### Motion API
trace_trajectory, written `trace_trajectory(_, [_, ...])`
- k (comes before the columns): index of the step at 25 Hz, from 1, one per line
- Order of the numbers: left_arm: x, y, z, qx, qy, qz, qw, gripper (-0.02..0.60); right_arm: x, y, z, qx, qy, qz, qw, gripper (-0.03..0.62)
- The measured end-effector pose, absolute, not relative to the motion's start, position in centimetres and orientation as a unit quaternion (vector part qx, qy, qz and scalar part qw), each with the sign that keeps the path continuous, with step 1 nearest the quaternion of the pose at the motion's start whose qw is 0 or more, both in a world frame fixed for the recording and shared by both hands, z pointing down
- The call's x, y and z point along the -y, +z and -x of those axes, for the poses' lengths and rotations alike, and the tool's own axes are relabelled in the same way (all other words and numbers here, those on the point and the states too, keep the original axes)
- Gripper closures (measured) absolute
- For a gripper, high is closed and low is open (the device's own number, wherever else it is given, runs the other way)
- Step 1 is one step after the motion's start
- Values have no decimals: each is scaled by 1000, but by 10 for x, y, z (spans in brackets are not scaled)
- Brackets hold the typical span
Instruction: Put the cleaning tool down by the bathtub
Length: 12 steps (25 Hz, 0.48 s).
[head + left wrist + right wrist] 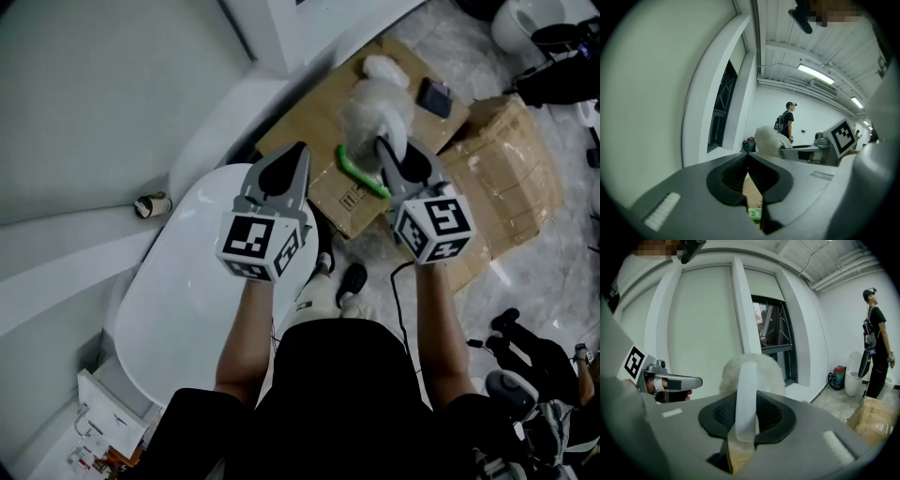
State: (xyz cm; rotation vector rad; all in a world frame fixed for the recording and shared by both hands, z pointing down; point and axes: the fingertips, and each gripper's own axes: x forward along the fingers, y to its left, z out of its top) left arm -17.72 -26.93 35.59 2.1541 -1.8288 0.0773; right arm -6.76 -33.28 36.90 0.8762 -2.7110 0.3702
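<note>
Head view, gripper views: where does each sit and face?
Head view: on the person's head, facing steeply down at bathtub, boxes, both forearms.
Left gripper view: on left gripper, along shut jaws toward a window.
Right gripper view: on right gripper, along jaws clamping the cleaning tool.
Shared: both gripper views show the tool's fluffy head.

Bright ceiling strips, fisheye-warped edges
</note>
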Motion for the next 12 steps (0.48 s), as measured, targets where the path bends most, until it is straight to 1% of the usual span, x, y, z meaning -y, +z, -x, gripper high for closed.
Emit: trace_trajectory(12, [317, 418, 214, 629, 38, -753, 193, 583, 380, 439, 115, 926, 137, -300, 183, 500])
